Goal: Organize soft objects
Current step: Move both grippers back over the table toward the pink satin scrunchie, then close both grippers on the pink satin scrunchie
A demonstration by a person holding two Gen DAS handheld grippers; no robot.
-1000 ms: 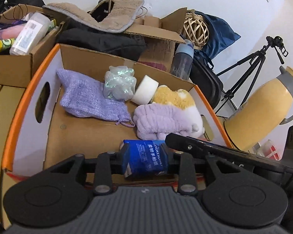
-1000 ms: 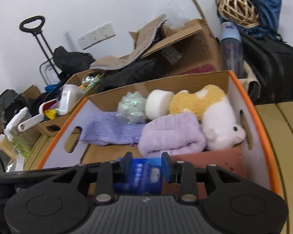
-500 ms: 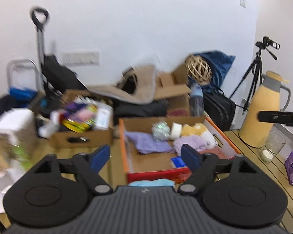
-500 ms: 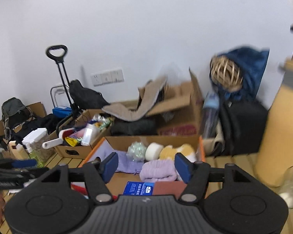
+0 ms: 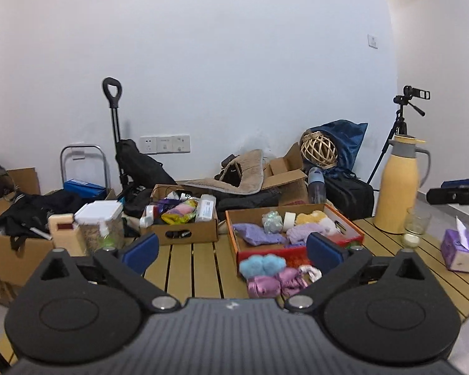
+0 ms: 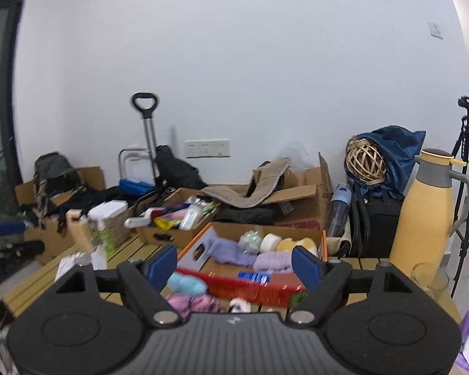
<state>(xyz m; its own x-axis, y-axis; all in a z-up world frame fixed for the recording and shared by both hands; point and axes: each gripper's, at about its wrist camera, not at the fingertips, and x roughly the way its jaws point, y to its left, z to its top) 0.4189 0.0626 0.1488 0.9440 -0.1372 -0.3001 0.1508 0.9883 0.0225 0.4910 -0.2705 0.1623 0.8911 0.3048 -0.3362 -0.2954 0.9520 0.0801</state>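
An orange-rimmed cardboard box (image 5: 230, 231) stands on the slatted table, some way ahead of both grippers. Inside lie a lilac pouch (image 5: 253, 233), a pale mesh ball (image 5: 272, 218), a white roll (image 5: 289, 220), a yellow and white plush (image 5: 312, 218), a lilac towel (image 5: 303, 229) and a blue tissue pack (image 6: 254, 277). On the table before the box rest a light-blue fluffy piece (image 5: 262, 264), a shiny pink piece (image 5: 265, 284) and a small white piece (image 5: 309, 271). The left gripper (image 5: 233, 251) and the right gripper (image 6: 234, 265) are both opening, with nothing between their fingers.
A second cardboard box (image 5: 184, 236) with bottles and packets stands left of the first. A yellow thermos (image 5: 397, 187), a glass (image 5: 416, 226) and a purple tissue box (image 5: 459, 250) occupy the table's right side. Bags, boxes and a tripod (image 5: 400, 125) line the wall.
Both grippers held the blue tissue pack over the box a second ago. They have let it go, opened wide and pulled back and up from the box.
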